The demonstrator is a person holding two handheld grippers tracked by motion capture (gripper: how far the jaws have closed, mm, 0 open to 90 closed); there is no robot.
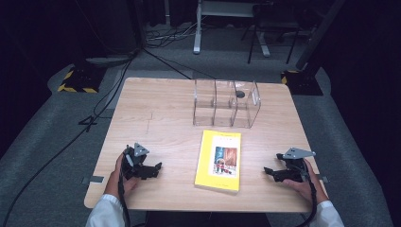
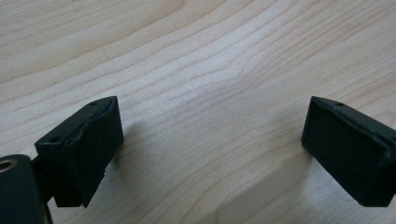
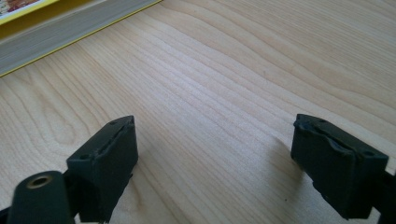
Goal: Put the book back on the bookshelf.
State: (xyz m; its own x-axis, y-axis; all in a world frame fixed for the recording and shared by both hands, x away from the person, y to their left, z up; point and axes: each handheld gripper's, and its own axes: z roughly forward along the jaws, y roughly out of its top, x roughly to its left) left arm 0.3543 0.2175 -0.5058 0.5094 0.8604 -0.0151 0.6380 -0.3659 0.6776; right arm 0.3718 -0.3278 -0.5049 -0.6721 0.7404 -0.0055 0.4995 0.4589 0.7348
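Book (image 1: 218,161) flat near table (image 1: 161,113) centre, toward 6 o'clock. Clear divider rack (image 1: 226,103) just beyond at 12 o'clock, apart from it. Left gripper (image 1: 152,170) at 9 o'clock of book, right gripper (image 1: 270,173) at 3 o'clock, both resting on tabletop.

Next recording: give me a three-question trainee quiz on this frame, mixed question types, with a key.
1. True or false: the yellow book stands upright inside the clear divided holder.
2. Which gripper has the book's page edge in its own view? A) left gripper B) right gripper
3. Fill in: both grippers rest on the wooden table with their jaws ____ and nothing between them.

Key
1. False: it lies flat on the table, in front of the holder and apart from it.
2. B: the page edge shows at the top left of the right gripper view.
3. open
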